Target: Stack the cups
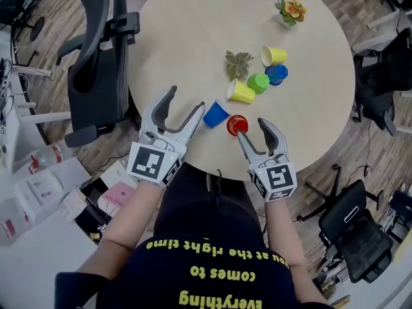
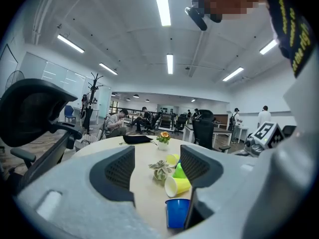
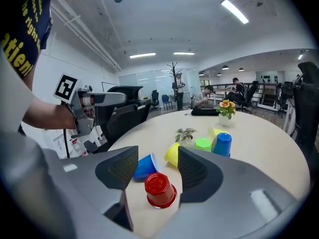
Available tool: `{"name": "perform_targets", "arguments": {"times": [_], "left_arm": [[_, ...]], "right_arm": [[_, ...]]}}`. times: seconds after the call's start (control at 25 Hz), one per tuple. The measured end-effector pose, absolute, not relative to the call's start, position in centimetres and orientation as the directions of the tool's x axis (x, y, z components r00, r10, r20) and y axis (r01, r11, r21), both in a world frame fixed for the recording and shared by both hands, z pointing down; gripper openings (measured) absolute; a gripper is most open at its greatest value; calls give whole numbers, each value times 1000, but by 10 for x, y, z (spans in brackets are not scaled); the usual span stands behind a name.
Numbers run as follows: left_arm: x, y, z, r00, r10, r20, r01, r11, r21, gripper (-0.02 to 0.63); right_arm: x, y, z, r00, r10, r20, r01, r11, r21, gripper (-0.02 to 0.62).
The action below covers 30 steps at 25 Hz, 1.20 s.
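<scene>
While both grippers hover over the near edge of the table [image 1: 187, 37], I list: red cup [image 1: 237, 125], one, mouth down.
The red cup stands close to the near edge with its axis upright. It is straight ahead of my right gripper [image 1: 251, 129], between the spread jaws, and neither pad touches it. This gripper is the nearer one. The blue cup [image 1: 215, 114] lies on its side just beside the right jaw of my left gripper [image 1: 187, 98], which is likewise spread and empty. I judge that a short advance and a squeeze would take the red cup.
</scene>
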<state>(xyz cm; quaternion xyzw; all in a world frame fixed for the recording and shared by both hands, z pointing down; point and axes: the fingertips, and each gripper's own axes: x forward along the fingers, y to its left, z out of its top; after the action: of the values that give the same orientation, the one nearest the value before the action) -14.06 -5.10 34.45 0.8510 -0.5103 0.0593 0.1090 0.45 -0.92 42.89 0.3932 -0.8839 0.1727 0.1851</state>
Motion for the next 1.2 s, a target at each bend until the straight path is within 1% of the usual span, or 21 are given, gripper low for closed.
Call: {"name": "perform_targets", "arguments": {"times": [0.08, 0.2, 0.4, 0.56, 0.76, 1.2], "left_arm": [[-143, -51, 353, 470, -852, 229, -882, -451, 135, 285], [-146, -51, 363, 468, -846, 255, -884, -444, 148, 285], [-146, -48, 372, 473, -835, 282, -881, -448, 150, 281], [-148, -48, 375, 467, -835, 291, -884, -441, 153, 281], [-149, -48, 376, 462, -837, 291, -887, -435, 157, 281], [-143, -38, 376, 477, -830, 290, -879, -450, 158, 281]], "right_arm": [[4, -5, 443, -621, -613, 488, -756, 634, -165, 259], [2, -2, 460, -620, -592, 515, -749, 642, -163, 236], [-4, 2, 487, -594, -567, 571, -744, 657, -122, 258], [-6, 3, 499, -567, -564, 601, -735, 675, -59, 249], [-7, 4, 508, -558, -556, 616, -730, 682, -45, 224], [5, 5, 497, -544, -583, 603, -752, 657, -43, 224]]}}
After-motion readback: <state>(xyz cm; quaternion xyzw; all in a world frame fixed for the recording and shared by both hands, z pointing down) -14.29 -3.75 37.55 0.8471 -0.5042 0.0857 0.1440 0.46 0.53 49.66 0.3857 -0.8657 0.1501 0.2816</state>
